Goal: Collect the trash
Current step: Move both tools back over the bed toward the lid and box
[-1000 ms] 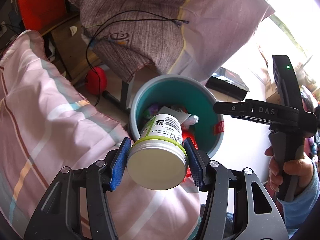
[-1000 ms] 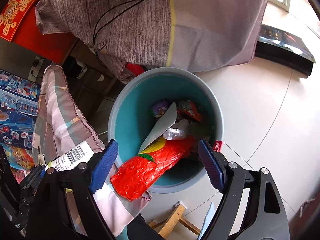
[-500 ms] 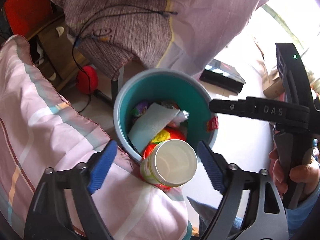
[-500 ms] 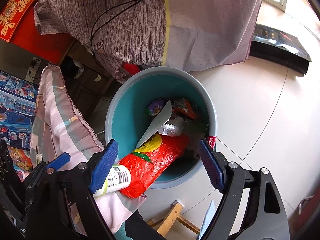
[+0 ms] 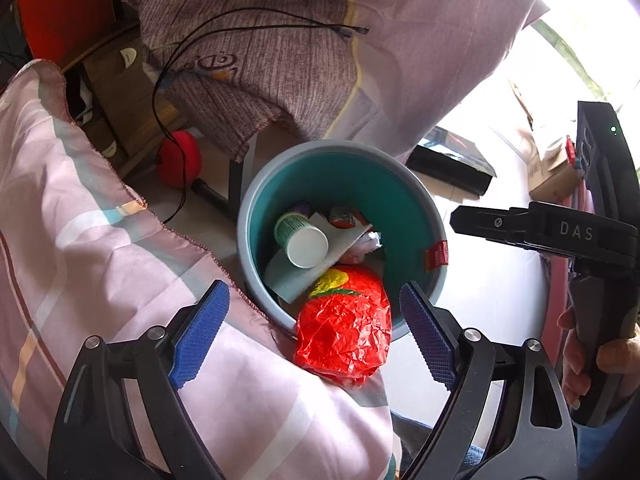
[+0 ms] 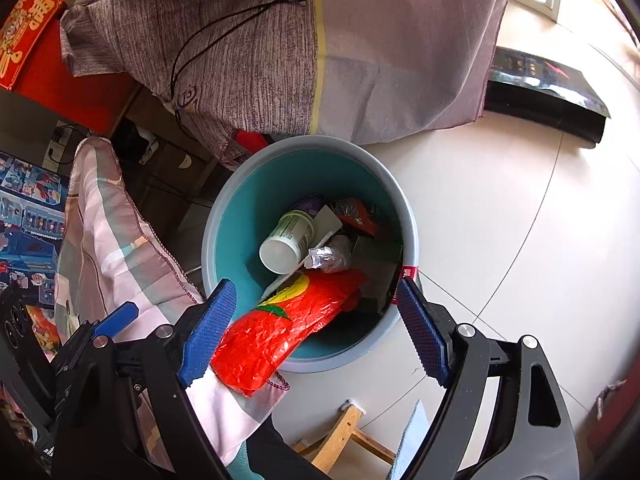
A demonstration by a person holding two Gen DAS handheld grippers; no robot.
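From the left wrist, the left gripper has just been opening and its fingers stand wide with nothing between them; the white jar lies in the teal bin ahead and below, on its side with its flat white end tilted up toward the camera. From the right wrist, the right gripper is also wide and empty, straddling the red snack bag, whose long axis runs from the bin over its near rim onto the striped sheet, seemingly unsupported there.
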